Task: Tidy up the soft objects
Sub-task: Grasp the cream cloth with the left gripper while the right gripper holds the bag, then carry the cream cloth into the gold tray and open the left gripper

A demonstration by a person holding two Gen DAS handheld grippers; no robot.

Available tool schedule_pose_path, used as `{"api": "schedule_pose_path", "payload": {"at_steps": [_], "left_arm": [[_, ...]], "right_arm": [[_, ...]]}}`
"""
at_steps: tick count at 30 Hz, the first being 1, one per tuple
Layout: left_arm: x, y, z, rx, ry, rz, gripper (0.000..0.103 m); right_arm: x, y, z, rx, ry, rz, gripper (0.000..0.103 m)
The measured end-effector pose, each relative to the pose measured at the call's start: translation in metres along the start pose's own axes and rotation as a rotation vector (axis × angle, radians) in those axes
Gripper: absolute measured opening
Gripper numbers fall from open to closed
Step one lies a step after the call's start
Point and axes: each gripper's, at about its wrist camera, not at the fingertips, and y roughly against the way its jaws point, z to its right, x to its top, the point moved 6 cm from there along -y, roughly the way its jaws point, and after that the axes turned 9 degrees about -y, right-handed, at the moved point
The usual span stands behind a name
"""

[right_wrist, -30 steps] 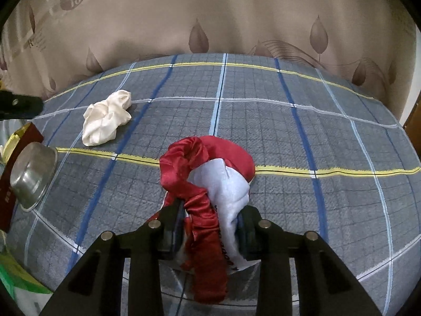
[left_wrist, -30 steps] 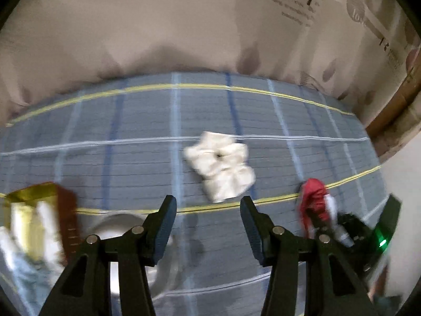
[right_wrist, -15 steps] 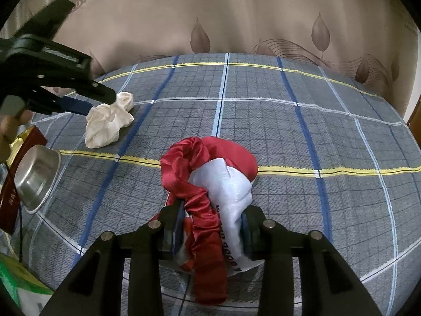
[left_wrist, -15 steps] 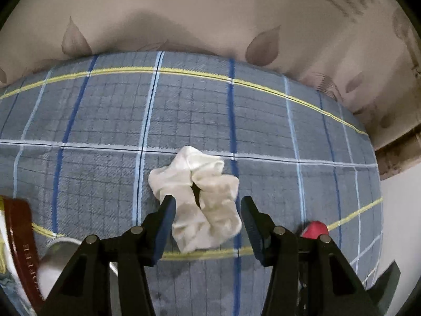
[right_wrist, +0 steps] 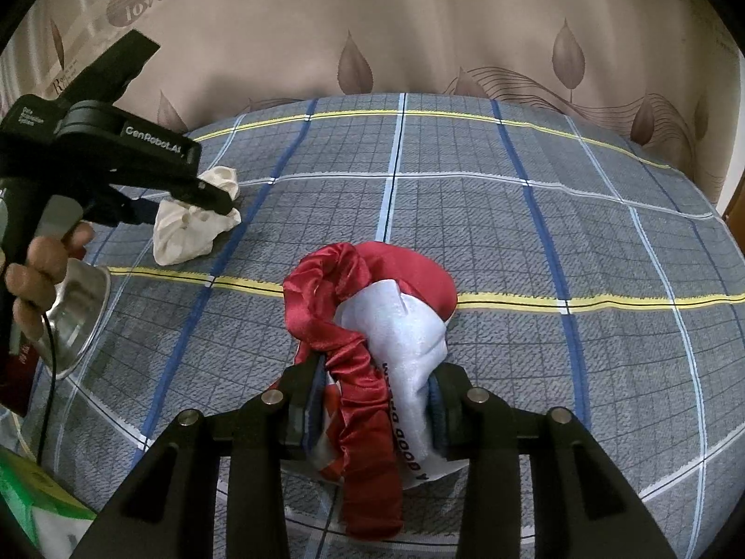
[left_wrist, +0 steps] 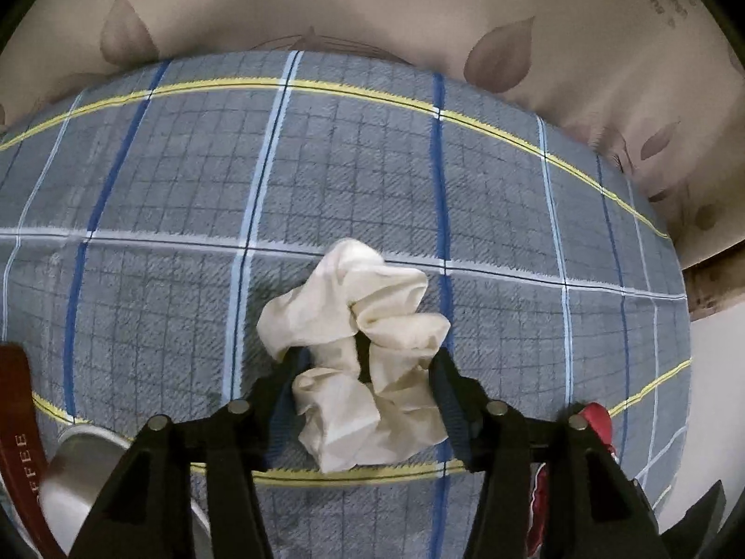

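Observation:
A crumpled white scrunchie (left_wrist: 354, 298) lies on the blue plaid bed cover (left_wrist: 326, 163). My left gripper (left_wrist: 365, 363) points down over it, its jaws closing, and both pads press the cloth between them. In the right wrist view the same left gripper (right_wrist: 219, 200) sits on the white scrunchie (right_wrist: 186, 233) at the left. My right gripper (right_wrist: 377, 368) is shut on a bundle made of a red satin scrunchie (right_wrist: 326, 293) and a white printed cloth (right_wrist: 400, 326). The bundle rests on the cover, and the jaws are easing slightly.
A steel bowl (right_wrist: 74, 316) lies tipped near the cover's left edge, beside a dark red coffee box (left_wrist: 16, 442). A green pack (right_wrist: 28, 494) sits at the lower left. A person's hand (right_wrist: 42, 261) holds the left gripper. Beige leaf-print fabric (right_wrist: 419, 23) backs the bed.
My left gripper has come down and forward over the white scrunchie, and its jaws now straddle and pinch it. The right gripper has stayed put with its bundle.

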Motion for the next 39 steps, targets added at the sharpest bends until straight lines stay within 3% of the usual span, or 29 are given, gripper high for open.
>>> {"api": "schedule_pose_path", "payload": {"at_steps": [1, 4, 11, 22, 39], "left_arm": [[-0.002, 0.001, -0.003, 0.018, -0.01, -0.013, 0.026], [-0.005, 0.003, -0.005, 0.012, -0.009, -0.022, 0.015], [-0.026, 0.02, -0.008, -0.01, -0.022, -0.014, 0.014], [-0.073, 0.066, -0.004, -0.028, -0.122, 0.005, 0.014], [-0.111, 0.137, -0.001, -0.031, -0.212, 0.061, 0.014]], "right_arm": [[0.0, 0.0, 0.0, 0.001, 0.0, 0.0, 0.037], [0.0, 0.0, -0.001, -0.001, 0.001, 0.0, 0.037], [0.0, 0.0, 0.0, 0.0, 0.0, 0.001, 0.037], [0.0, 0.0, 0.0, -0.001, 0.001, 0.001, 0.037], [0.0, -0.001, 0.0, -0.001, 0.0, 0.0, 0.037]]}}
